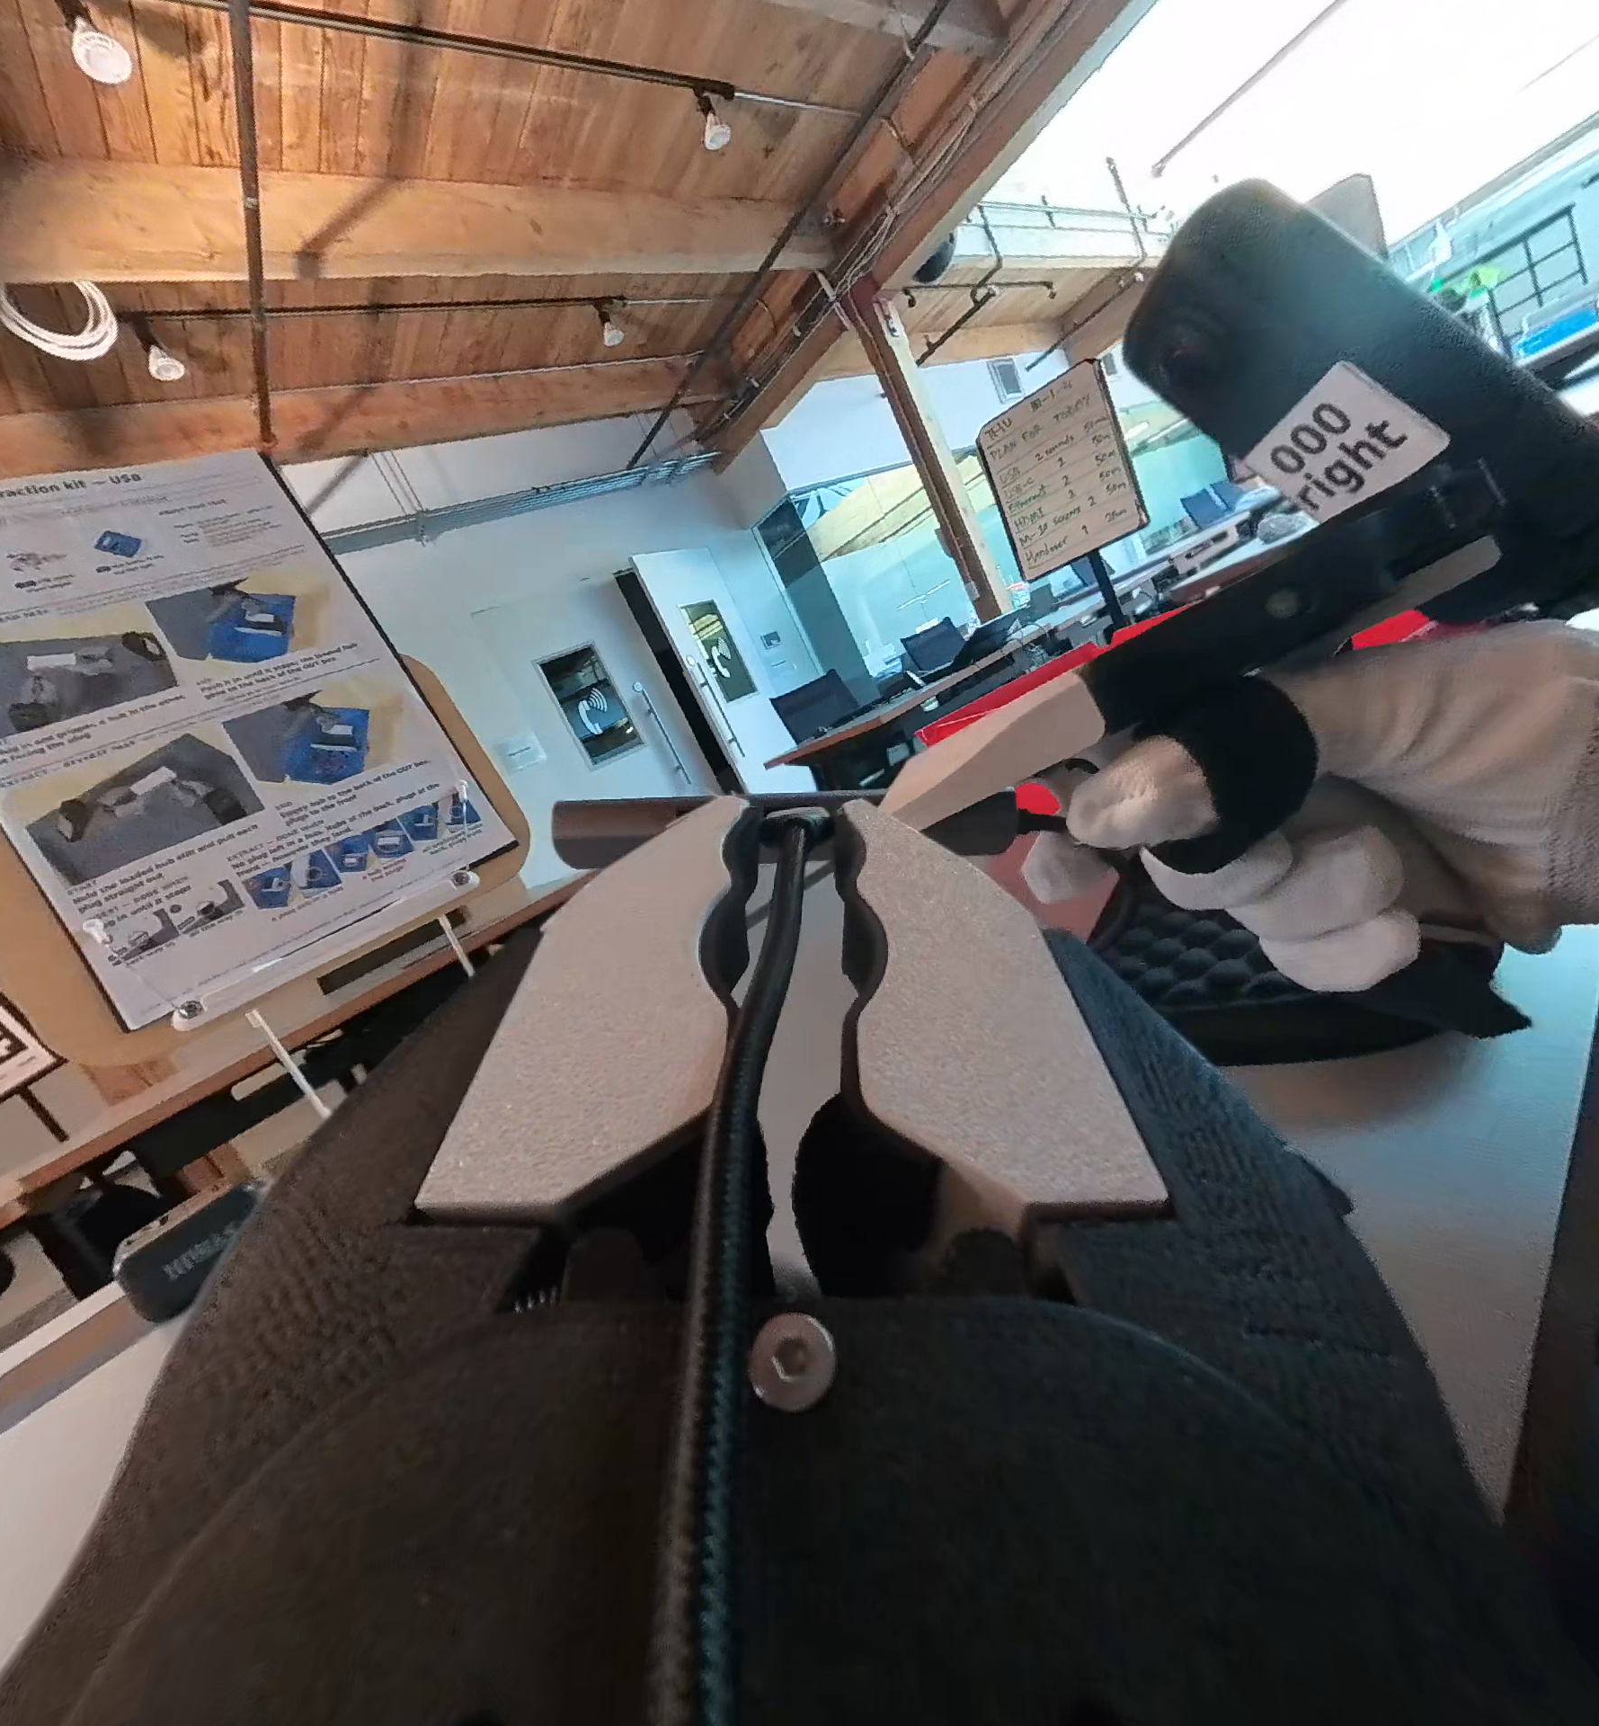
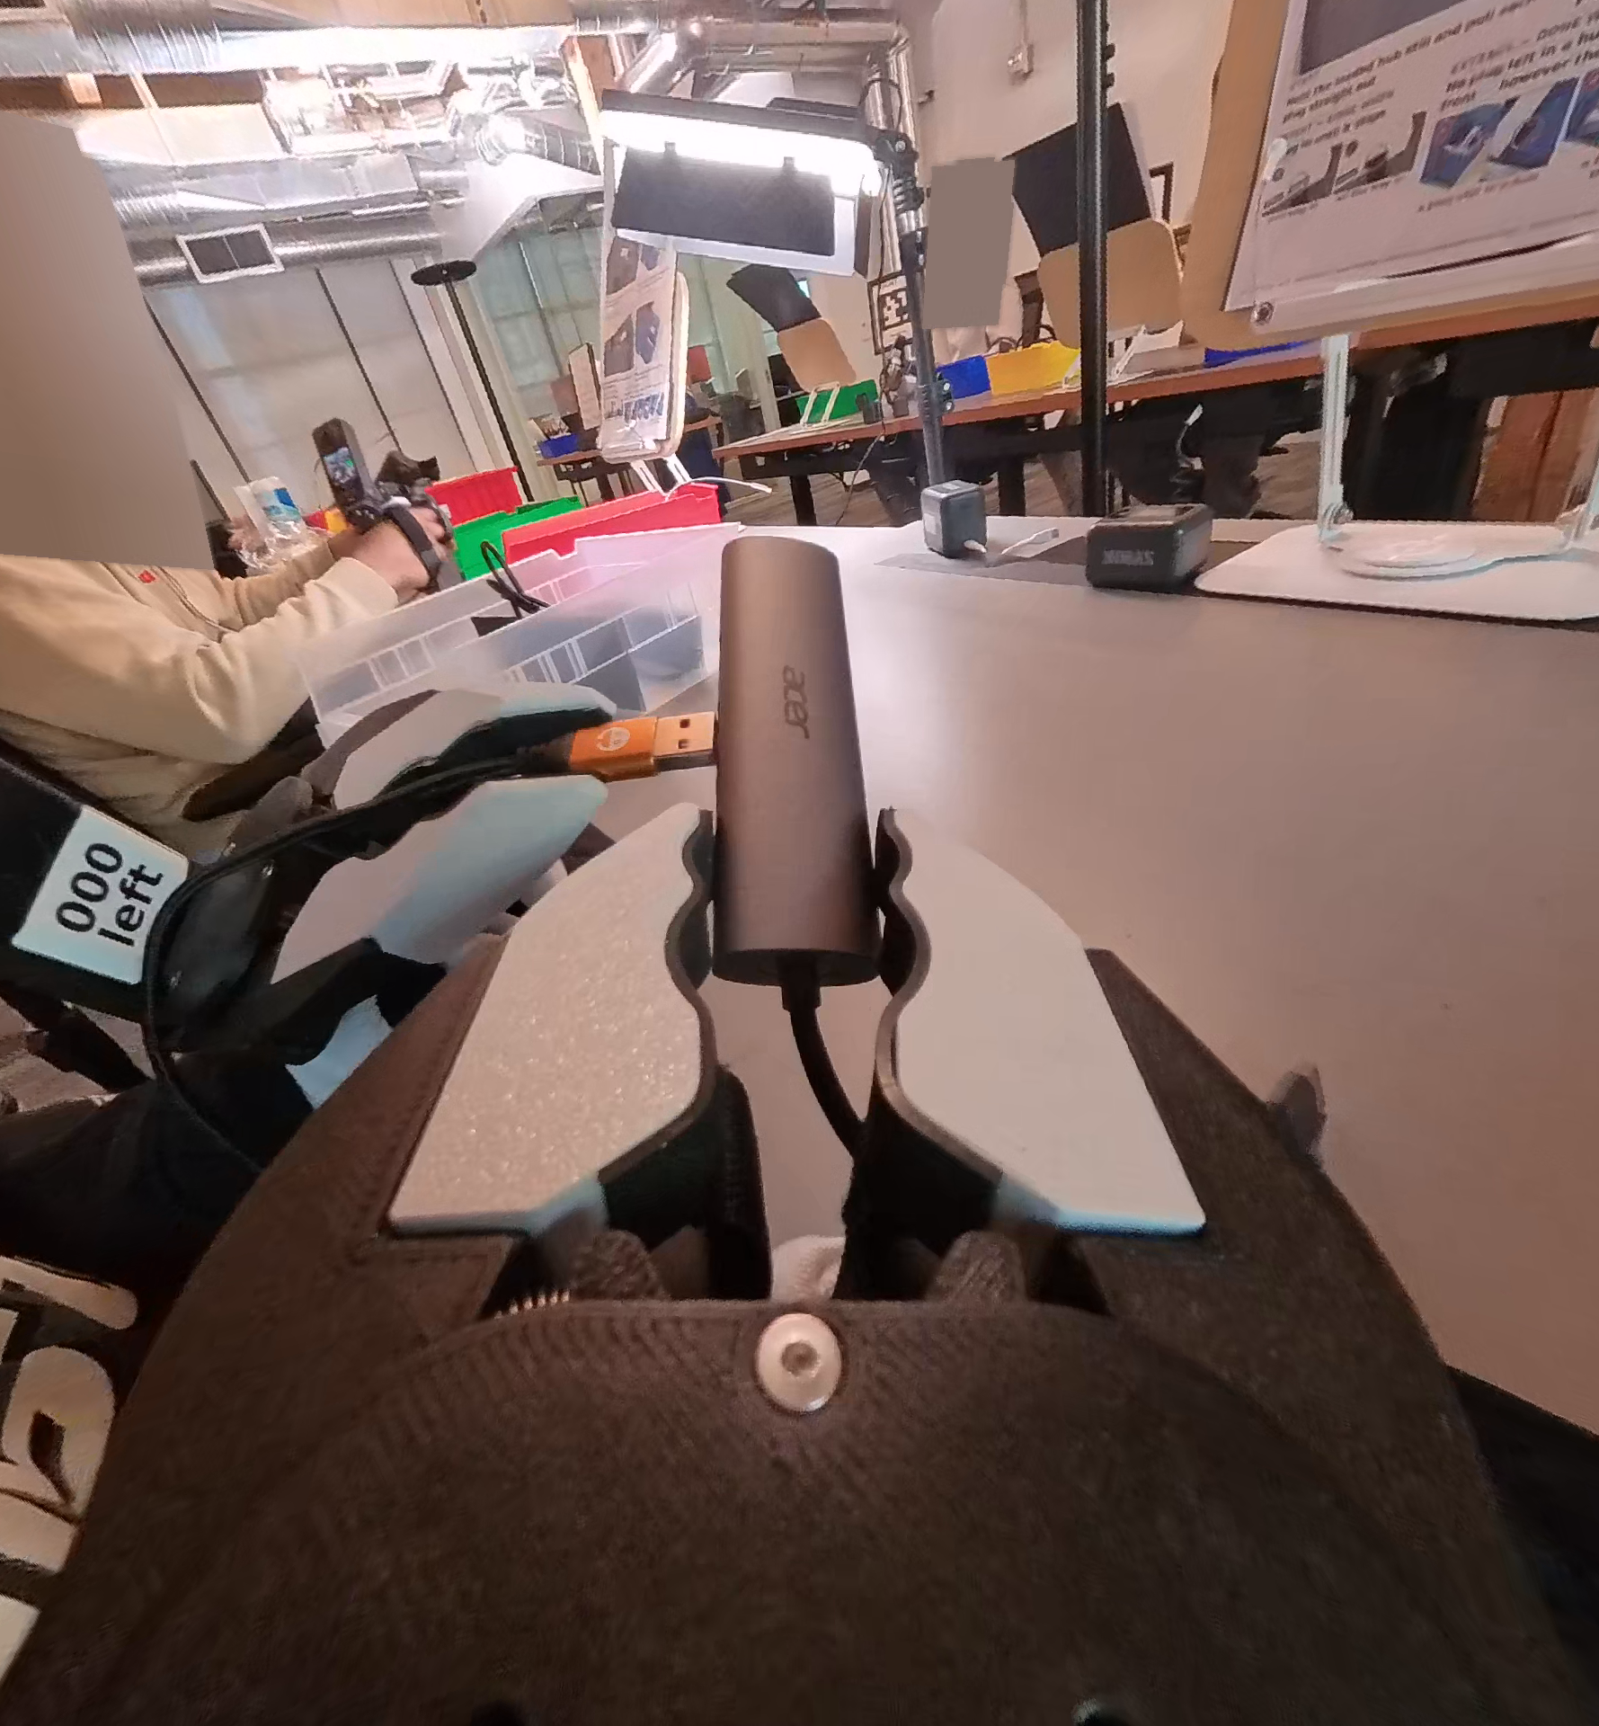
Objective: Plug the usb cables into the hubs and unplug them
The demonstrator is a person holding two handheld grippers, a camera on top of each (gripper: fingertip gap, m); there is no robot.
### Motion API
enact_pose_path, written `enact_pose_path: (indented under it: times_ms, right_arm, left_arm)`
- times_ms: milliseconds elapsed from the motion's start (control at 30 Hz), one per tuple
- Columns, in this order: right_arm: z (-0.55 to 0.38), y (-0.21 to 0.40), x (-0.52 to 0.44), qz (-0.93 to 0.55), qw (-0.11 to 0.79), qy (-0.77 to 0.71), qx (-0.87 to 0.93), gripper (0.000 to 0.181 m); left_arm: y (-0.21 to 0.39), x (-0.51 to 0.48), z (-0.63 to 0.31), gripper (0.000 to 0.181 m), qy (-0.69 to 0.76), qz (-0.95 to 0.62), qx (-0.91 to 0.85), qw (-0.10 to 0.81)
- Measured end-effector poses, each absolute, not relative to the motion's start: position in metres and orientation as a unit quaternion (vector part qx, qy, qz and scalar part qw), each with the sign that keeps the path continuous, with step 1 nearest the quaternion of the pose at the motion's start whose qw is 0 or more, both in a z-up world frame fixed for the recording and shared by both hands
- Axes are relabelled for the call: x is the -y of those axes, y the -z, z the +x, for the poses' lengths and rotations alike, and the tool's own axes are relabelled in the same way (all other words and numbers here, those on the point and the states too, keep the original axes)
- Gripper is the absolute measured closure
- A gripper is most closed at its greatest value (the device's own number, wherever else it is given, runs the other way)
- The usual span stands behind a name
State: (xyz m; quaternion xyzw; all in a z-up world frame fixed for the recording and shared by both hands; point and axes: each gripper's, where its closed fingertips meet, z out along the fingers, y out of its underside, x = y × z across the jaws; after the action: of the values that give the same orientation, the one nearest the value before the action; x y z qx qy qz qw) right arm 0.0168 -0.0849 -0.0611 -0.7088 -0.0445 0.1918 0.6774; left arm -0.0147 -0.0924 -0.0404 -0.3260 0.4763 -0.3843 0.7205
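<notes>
In the right wrist view my right gripper (image 2: 795, 831) is shut on a grey USB hub (image 2: 781, 710), which points away along the fingers above the table, its black lead trailing back between them. My left gripper (image 2: 595, 752) comes in from the left, shut on an orange USB plug (image 2: 632, 747). The plug's metal tip meets the hub's left side; how deep it sits is hidden. In the left wrist view my left gripper (image 1: 791, 817) is shut on the black braided cable (image 1: 739, 1074), the hub (image 1: 627, 827) lies crosswise just beyond, and the right gripper (image 1: 907, 794) is at right.
A clear divided plastic bin (image 2: 534, 644) stands left of the hub, with red and green bins behind. An instruction board (image 1: 216, 728) on a stand, a black device (image 2: 1148, 556) and a small charger (image 2: 949, 518) sit at the table's far side. A person sits at left.
</notes>
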Motion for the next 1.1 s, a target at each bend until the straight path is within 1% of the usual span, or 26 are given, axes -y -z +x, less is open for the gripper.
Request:
enact_pose_path:
  times_ms: [333,500,633,767,967,1100]
  right_arm:
    - [0.016,0.056,0.087,-0.707,0.693,-0.115,0.081,0.149]
    - [0.015,0.056,0.087,-0.702,0.697,-0.12,0.085,0.149]
    - [0.014,0.057,0.087,-0.702,0.697,-0.117,0.091,0.149]
    - [0.011,0.054,0.088,-0.695,0.703,-0.115,0.103,0.149]
    - [0.007,0.048,0.092,-0.673,0.722,-0.071,0.142,0.149]
    - [0.007,0.048,0.095,-0.67,0.722,-0.027,0.172,0.149]
  left_arm:
    - [0.038,0.094,-0.017,0.166,0.34,-0.302,-0.487,0.745]
    - [0.038,0.094,-0.018,0.166,0.35,-0.303,-0.485,0.742]
    - [0.037,0.092,-0.019,0.166,0.332,-0.298,-0.489,0.75]
    - [0.038,0.094,-0.019,0.166,0.367,-0.302,-0.485,0.735]
    - [0.035,0.095,-0.022,0.166,0.381,-0.3,-0.473,0.736]
    - [0.036,0.096,-0.02,0.166,0.412,-0.316,-0.48,0.707]
